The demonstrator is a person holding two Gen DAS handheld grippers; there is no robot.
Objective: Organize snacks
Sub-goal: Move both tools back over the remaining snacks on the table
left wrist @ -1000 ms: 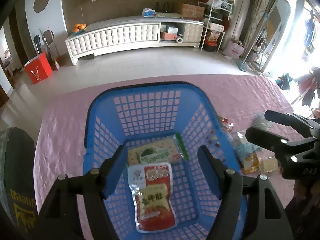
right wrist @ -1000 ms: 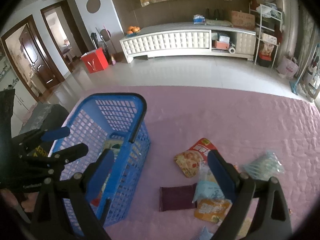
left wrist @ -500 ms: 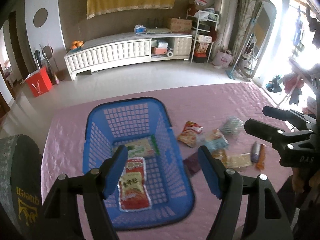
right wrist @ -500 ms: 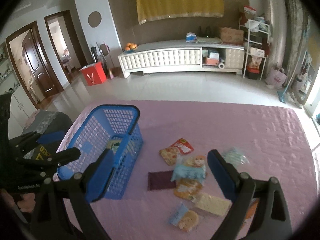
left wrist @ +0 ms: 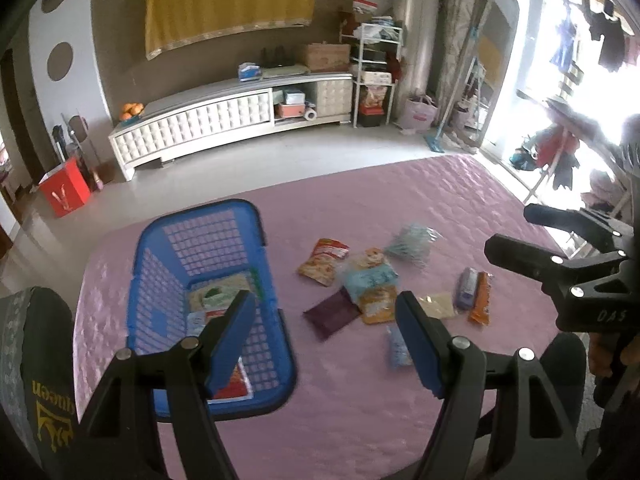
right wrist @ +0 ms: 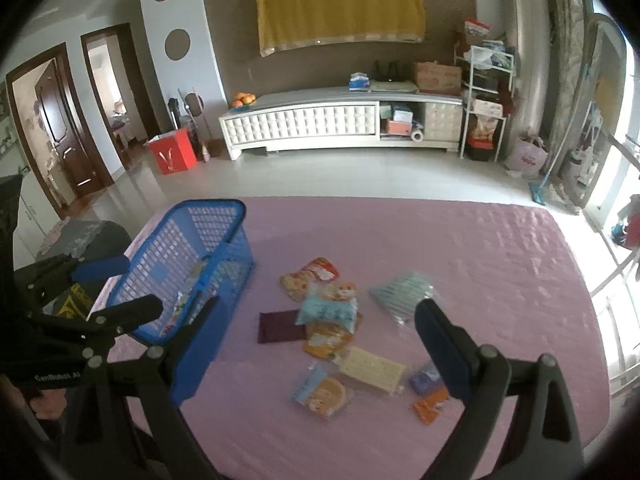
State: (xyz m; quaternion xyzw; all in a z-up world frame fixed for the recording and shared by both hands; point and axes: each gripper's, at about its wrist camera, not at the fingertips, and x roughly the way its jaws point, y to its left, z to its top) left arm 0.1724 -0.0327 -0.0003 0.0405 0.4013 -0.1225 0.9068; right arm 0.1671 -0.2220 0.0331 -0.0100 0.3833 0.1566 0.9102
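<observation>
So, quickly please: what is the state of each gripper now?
Left gripper: jaws open, holding nothing.
Right gripper: jaws open, holding nothing.

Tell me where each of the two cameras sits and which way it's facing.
Left wrist: sits on the left gripper, looking down along its open, empty jaws at the blue basket and the loose snacks on the pink cloth; the right gripper shows at the right edge.
Right wrist: sits on the right gripper, jaws open and empty, looking down at the snacks; the left gripper shows at the left.
Shared: basket, snacks, cloth, white cabinet.
</observation>
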